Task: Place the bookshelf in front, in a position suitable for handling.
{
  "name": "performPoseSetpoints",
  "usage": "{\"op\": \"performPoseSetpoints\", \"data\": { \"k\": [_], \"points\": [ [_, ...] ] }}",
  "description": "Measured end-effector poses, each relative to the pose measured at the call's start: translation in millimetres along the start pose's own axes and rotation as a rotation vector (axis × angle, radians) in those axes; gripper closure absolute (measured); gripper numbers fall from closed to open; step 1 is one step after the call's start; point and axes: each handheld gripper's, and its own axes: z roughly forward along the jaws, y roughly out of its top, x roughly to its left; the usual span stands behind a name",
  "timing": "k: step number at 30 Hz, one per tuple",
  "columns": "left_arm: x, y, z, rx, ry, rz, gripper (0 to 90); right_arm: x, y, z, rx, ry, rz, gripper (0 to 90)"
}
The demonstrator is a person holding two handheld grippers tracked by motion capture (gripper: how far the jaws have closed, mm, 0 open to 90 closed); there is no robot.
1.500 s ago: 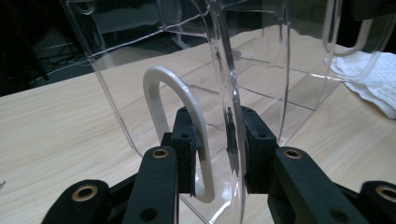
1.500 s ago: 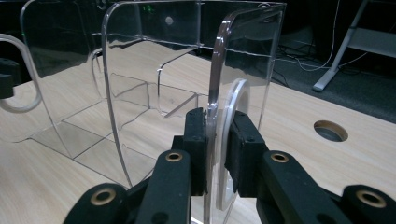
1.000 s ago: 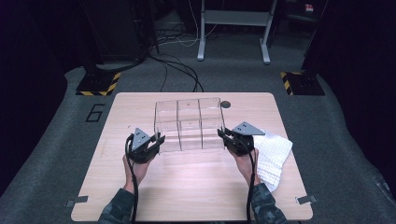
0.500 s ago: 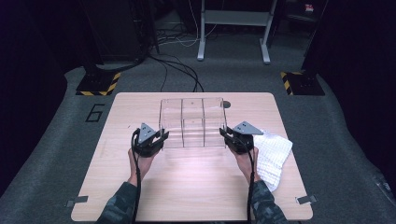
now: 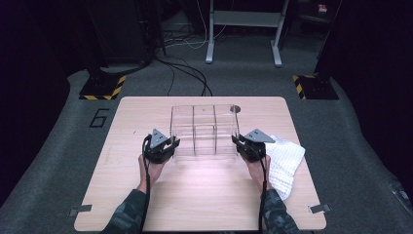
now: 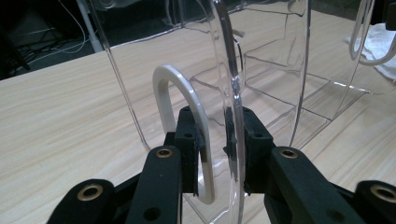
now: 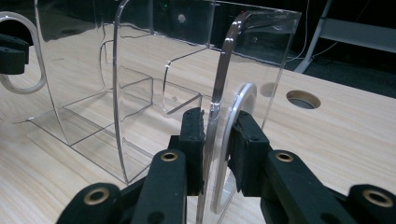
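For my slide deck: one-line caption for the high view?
Two handheld grippers clamp opposite ends of a clear organizer beside a white cloth.

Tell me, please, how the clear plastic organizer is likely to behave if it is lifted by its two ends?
The clear organizer looks rigid, thin-walled and empty, so probably light and unlikely to sag. Its glossy walls may be slippery, though the left gripper and right gripper straddle its white handles, which should help.

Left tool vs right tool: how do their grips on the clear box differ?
The left tool sits at the clear box's left end; the right tool sits at its right end. By the left tool lies bare table; a white cloth lies just beside the right tool. In each gripper view, both straddle an end wall and its white loop handle. Whether either is fully clamped is unclear.
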Motion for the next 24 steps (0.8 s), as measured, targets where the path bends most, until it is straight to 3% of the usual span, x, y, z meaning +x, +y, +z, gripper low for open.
{"op": "performPoseSetpoints", "data": {
  "k": [11,17,21,24],
  "points": [
    [-1.4,-10.8,0.8,0.017,-0.004,-0.008,74.4,0.8,-6.3,-1.6,0.072,0.025,0.025,76.3],
    [-0.6,-14.1,0.2,0.037,-0.006,-0.019,74.7,1.6,-7.4,-1.3,0.106,0.04,0.009,75.1],
    [-0.5,-14.1,-0.2,0.04,-0.005,-0.02,74.6,1.1,-2.8,-4.6,0.131,0.087,0.02,62.6],
    [-1.3,-14.7,-0.1,0.031,-0.002,-0.026,74.5,2.1,1.1,-9.8,0.169,0.111,-0.006,51.5]
  ]
}}
